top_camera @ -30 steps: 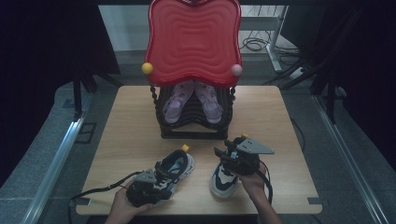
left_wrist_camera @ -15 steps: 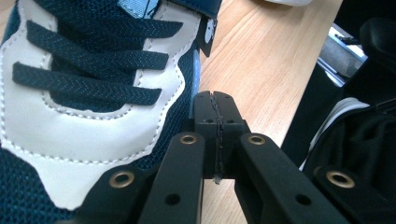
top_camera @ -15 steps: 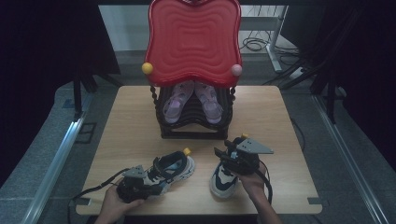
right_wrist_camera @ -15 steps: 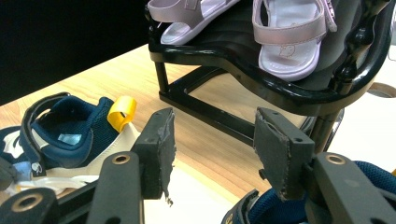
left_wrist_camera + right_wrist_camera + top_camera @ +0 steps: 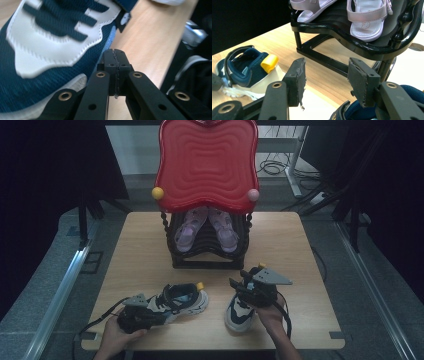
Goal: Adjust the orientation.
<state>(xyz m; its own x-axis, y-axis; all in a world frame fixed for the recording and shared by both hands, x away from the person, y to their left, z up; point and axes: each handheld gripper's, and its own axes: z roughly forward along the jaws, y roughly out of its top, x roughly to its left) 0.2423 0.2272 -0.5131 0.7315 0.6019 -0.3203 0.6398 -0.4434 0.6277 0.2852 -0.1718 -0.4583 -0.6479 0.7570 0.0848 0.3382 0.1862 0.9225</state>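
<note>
Our left gripper (image 5: pixel 115 53) has its jaws pressed flat together with nothing between them, their tips just beside the navy mesh and white leather sneaker (image 5: pixel 57 47) on the wooden bench (image 5: pixel 147 40); in the last second this hand has slid toward the near left corner and the sneaker has turned with it, toe now pointing more to the right in the high view, so we judge it is being nudged, not carried. Our right gripper (image 5: pixel 325 80) holds its jaws apart, empty, above the second navy and white sneaker (image 5: pixel 241 310), and has not moved. Beyond stands the black curved shoe rack (image 5: pixel 205 251) bearing a pair of pale lilac sandals (image 5: pixel 206 227), under the upright red wavy tray (image 5: pixel 207 162). We judge neither sneaker is yet gripped for lifting to the rack.
</note>
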